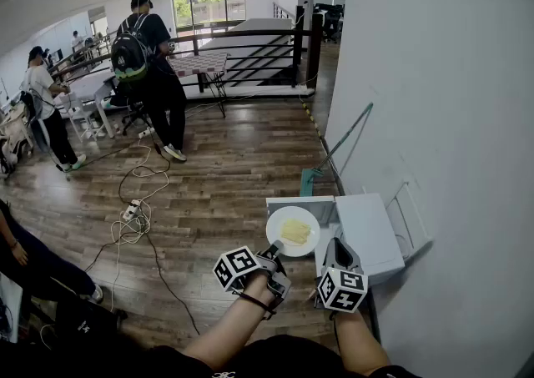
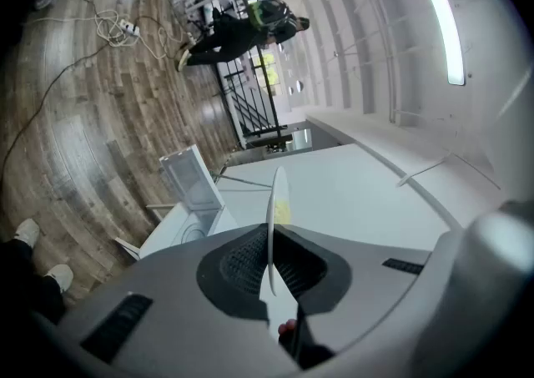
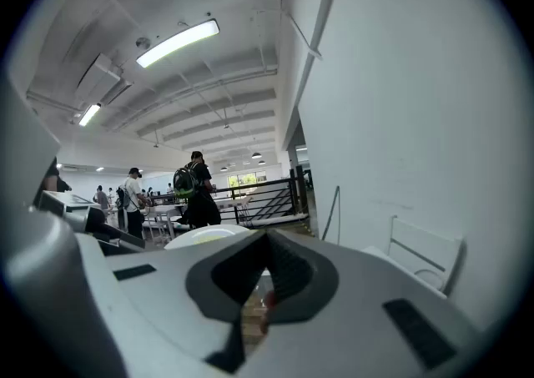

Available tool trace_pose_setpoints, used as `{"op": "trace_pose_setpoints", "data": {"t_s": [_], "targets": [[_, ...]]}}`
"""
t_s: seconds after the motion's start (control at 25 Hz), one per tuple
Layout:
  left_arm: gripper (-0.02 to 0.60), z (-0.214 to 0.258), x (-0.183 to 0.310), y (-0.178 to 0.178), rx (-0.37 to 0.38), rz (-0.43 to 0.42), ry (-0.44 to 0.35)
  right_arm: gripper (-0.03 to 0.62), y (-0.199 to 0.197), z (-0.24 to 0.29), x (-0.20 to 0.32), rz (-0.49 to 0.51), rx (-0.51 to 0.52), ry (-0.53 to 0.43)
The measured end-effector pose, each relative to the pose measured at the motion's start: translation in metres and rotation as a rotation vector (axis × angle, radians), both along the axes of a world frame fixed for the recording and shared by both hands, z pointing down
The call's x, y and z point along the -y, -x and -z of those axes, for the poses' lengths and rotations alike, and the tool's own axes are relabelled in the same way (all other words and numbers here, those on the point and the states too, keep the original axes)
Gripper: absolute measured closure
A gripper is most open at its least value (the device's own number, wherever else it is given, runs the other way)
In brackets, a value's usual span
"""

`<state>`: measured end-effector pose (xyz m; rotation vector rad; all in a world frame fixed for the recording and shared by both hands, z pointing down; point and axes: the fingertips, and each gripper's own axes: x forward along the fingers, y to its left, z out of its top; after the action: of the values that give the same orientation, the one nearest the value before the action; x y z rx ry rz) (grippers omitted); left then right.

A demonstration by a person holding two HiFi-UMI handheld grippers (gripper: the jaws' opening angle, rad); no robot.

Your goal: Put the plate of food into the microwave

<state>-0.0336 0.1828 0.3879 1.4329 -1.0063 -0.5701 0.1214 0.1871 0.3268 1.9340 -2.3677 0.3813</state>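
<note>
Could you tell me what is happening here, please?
Someone is working with two handheld tools. The left tool grips a plate of yellow food by its rim, in front of a white microwave whose door is open. The right tool is empty, jaws together, near the microwave. The plate is not inside yet.

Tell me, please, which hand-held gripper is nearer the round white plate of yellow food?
Left: the left hand-held gripper grips the plate's rim; the right hand-held gripper hangs apart to its right.

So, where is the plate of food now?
Head view, lower centre: the plate is held at its rim by the left tongs, just left of the white microwave.
</note>
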Motion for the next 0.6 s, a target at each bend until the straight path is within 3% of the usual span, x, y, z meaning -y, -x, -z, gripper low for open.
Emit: {"op": "trace_pose_setpoints", "data": {"t_s": [0.6], "targets": [[0.572,-0.018,0.003,0.029,-0.013,-0.007,0.009,0.588,0.015,-0.013,-0.001,-0.052,0.050,-0.007]]}}
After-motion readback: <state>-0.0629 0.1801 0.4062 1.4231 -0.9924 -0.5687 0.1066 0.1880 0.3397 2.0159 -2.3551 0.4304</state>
